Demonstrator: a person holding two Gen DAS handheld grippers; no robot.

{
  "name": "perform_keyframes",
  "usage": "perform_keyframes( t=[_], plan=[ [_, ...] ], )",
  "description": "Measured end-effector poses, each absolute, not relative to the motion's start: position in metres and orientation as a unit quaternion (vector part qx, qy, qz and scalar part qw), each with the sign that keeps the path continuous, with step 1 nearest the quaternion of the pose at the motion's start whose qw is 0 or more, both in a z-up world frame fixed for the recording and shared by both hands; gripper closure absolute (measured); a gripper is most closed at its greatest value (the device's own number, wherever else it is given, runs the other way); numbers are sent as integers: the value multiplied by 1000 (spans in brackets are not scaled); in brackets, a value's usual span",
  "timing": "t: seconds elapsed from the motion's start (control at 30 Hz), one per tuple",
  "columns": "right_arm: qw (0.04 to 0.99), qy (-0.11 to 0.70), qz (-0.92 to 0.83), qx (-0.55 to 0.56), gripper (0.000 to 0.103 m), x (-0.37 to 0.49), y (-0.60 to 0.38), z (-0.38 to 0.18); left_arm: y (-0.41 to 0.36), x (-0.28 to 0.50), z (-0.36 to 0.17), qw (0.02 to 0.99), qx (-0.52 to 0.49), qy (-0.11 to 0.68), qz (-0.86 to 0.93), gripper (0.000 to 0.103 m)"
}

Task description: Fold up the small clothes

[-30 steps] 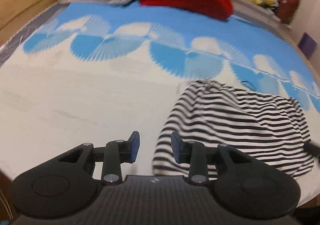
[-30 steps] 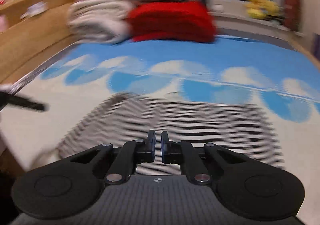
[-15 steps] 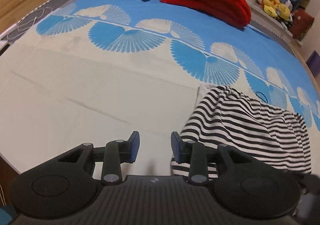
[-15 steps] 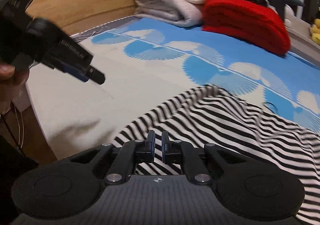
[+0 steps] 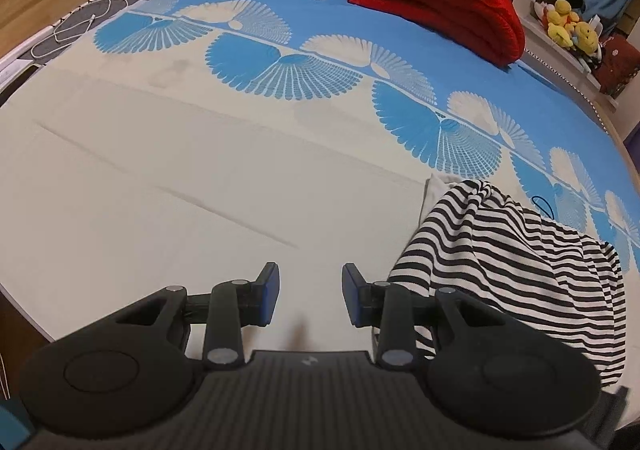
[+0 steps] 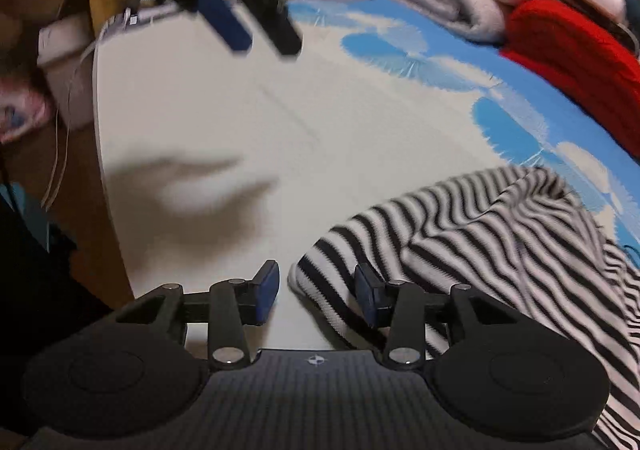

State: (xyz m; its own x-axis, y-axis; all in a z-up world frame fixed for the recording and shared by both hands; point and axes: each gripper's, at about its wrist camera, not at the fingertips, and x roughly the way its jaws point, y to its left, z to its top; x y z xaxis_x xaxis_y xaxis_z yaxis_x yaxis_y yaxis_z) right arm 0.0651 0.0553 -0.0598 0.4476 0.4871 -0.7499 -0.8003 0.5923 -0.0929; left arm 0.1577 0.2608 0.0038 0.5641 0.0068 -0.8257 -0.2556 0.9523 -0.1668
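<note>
**Right jaws opening at the striped corner**

The striped garment (image 6: 500,250) lies rumpled on the bedsheet (image 5: 200,178), at four o'clock in the left view. The right gripper (image 6: 316,292) spreads its jaws, cloth corner between them, unpinched. The left gripper (image 5: 310,300) is parted, nothing held.

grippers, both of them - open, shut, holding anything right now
Left gripper: open, nothing between its pads, beside the striped garment.
Right gripper: jaws opening, the striped garment's corner lies between the pads, not pinched.
</note>
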Motion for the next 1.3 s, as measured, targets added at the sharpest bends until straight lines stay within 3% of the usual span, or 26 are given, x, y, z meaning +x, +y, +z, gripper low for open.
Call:
perform_keyframes(
  t=[0.1, 0.2, 0.27, 0.43, 0.7, 0.77, 0.8, 0.83, 0.87, 0.93, 1.07, 1.17, 1.3],
  plan=[
    [820, 343, 388, -243, 63, 65, 61, -66, 261, 160, 3, 874, -136, 461, 72, 65],
    [830, 363, 378, -192, 90, 79, 48, -56, 258, 166, -2, 875, -154, 455, 53, 65],
    [843, 366, 370, -135, 91, 88, 29, -37, 255, 174, -12, 863, -196, 464, 20, 60],
    [865, 333, 372, -56, 91, 87, -20, 11, 228, 210, -32, 826, -286, 480, -79, 18],
    [870, 319, 376, -13, 91, 73, -65, 32, 193, 281, -84, 758, -355, 532, -130, 18],
    [868, 319, 380, -18, 91, 72, -67, 32, 183, 295, -98, 748, -357, 542, -142, 21],
    [867, 320, 381, -17, 91, 73, -68, 33, 178, 301, -103, 750, -348, 546, -138, 37],
    [867, 321, 382, -15, 91, 73, -69, 34, 175, 305, -107, 754, -335, 550, -133, 64],
    [865, 324, 383, -12, 92, 74, -68, 33, 173, 309, -111, 752, -332, 552, -139, 78],
    [861, 328, 388, -8, 92, 78, -63, 34, 176, 310, -107, 762, -324, 543, -143, 91],
    [850, 292, 438, 15, 92, 73, -47, 52, 206, 288, -61, 790, -347, 483, -149, 93],
    [837, 271, 465, 94, 93, 79, -56, 72, 224, 267, -28, 821, -341, 437, -138, 93],
    [841, 297, 430, 138, 93, 90, -80, 70, 212, 269, -29, 821, -331, 455, -103, 93]
  ],
)
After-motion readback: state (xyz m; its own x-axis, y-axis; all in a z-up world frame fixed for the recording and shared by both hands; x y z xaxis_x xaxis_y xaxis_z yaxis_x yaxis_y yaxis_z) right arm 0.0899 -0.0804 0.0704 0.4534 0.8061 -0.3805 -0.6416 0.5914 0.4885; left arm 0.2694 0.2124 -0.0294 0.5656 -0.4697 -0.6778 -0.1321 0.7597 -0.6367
